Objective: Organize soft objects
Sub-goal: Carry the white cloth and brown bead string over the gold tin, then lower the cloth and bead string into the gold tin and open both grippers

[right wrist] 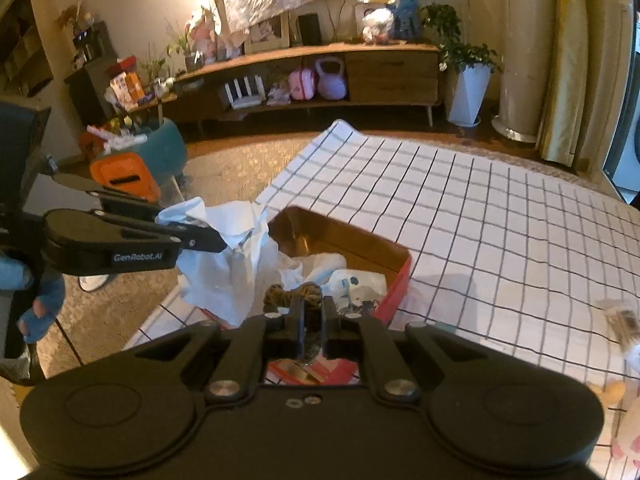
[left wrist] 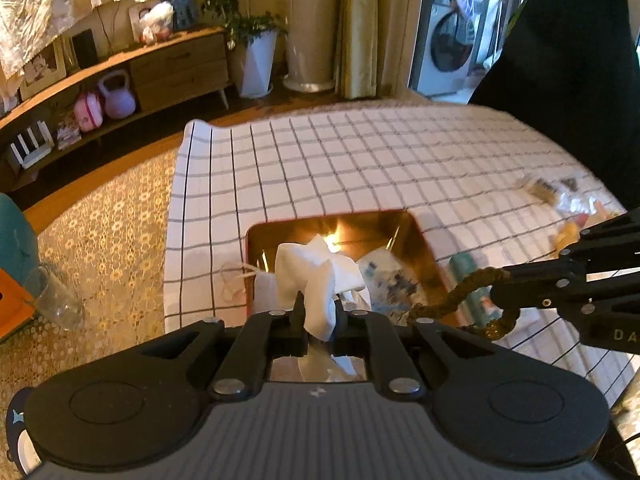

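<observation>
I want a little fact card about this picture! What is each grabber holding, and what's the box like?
left gripper: shut on the white cloth, held above the box
right gripper: shut on the brown rope, which curves out from its fingers
box: open, red outside, shiny gold inside, on the checked cloth
inside the box: white soft things, one with blue print
checked cloth: white with dark grid lines, spread flat
beside the box: a teal tube, partly hidden
</observation>
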{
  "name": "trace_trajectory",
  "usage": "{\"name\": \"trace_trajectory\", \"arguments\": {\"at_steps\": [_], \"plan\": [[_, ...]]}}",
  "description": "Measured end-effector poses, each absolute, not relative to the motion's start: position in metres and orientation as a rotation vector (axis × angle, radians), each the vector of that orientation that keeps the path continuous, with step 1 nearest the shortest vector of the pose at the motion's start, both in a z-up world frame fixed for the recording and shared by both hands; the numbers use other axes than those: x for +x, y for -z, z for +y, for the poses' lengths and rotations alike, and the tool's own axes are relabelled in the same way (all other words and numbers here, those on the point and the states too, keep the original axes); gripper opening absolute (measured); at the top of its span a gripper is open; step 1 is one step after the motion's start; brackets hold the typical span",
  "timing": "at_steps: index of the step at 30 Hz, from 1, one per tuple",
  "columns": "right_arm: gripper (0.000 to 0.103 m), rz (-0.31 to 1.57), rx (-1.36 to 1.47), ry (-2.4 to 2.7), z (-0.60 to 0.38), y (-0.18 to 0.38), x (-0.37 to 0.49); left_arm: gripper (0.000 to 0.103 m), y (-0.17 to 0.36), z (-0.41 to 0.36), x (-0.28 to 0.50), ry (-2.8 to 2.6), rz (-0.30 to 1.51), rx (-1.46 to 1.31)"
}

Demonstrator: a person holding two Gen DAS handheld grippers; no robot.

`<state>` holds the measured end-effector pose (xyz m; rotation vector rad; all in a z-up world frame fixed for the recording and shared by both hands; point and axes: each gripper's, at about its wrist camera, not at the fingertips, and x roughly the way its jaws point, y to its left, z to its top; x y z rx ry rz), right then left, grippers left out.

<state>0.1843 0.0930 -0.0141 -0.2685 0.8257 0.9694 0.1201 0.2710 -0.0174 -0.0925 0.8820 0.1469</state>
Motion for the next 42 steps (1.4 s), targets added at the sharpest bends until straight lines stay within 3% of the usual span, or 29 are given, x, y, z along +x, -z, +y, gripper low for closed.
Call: {"name": "trace_trajectory", "arguments": {"at_steps": [20,32,36,42], "plan": [[0.008,0.946,-0.38,-0.926,0.136,0.086,0.2,0.009,0.078,0.271,0.153,-0.114,0.993,-0.12],[0.023,0.928,-0.402,-0.95,0.14,0.089,0.199,0.009,0.09,0.269,0.162,-0.13,1.002,-0.104],[0.036,0.92,-0.4,-0.963,0.139,0.086,0.196,0.01,0.09,0.267,0.162,-0.129,1.002,-0.1],[0.045,0.909,-0.39,-0.982,0.136,0.079,0.19,0.011,0.088,0.265,0.16,-0.13,1.009,-0.096]]}}
